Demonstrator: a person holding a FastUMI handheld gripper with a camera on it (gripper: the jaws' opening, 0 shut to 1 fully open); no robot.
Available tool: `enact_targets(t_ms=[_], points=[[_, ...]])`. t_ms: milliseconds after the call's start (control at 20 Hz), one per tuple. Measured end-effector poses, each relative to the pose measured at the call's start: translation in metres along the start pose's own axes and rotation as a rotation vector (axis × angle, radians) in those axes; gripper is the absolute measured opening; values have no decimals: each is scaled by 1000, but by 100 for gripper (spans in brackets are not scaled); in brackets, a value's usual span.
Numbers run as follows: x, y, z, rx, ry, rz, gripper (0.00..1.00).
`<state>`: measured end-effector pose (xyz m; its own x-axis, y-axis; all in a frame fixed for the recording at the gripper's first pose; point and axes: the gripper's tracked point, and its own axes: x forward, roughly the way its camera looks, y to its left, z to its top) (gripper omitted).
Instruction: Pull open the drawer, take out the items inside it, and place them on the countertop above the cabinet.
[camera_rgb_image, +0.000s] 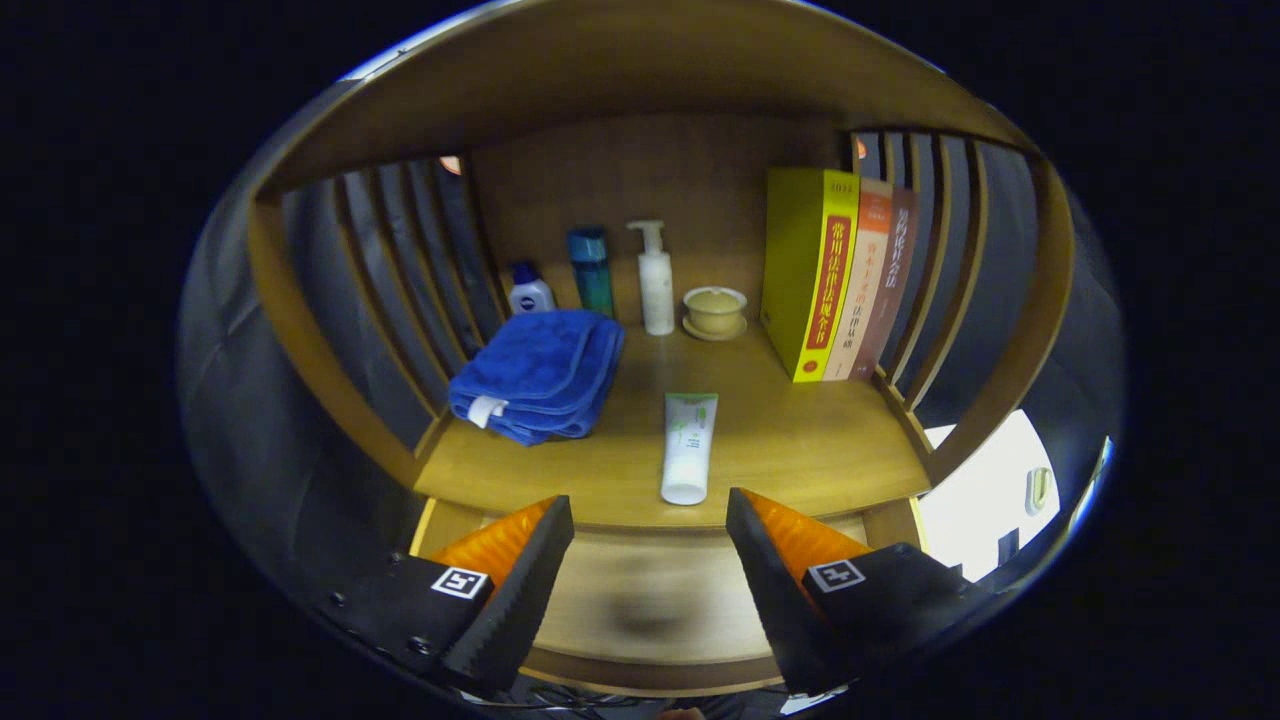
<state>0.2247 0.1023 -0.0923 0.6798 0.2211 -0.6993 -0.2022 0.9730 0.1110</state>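
My gripper (648, 590) is open with nothing between its fingers, hovering over the pulled-out wooden drawer (650, 600), whose bare bottom shows between and below the fingers. Just ahead of the fingers, on the wooden countertop (800, 440), lies a white tube with a green print (688, 447), cap end toward me. A folded blue towel (538, 375) rests on the countertop to the tube's left.
Along the back wall stand a small white bottle with a blue cap (529, 290), a teal bottle (591, 270), a white pump bottle (655, 278) and a tan lidded bowl (715, 311). Three upright books (835, 285) lean at the right. Slatted side rails (400, 270) flank the countertop.
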Motion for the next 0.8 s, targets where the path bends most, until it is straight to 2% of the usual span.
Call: enact_targets(t_ms=[350, 800], points=[[-83, 39, -5, -39, -205, 60, 100], [-173, 43, -43, -42, -483, 4, 100]])
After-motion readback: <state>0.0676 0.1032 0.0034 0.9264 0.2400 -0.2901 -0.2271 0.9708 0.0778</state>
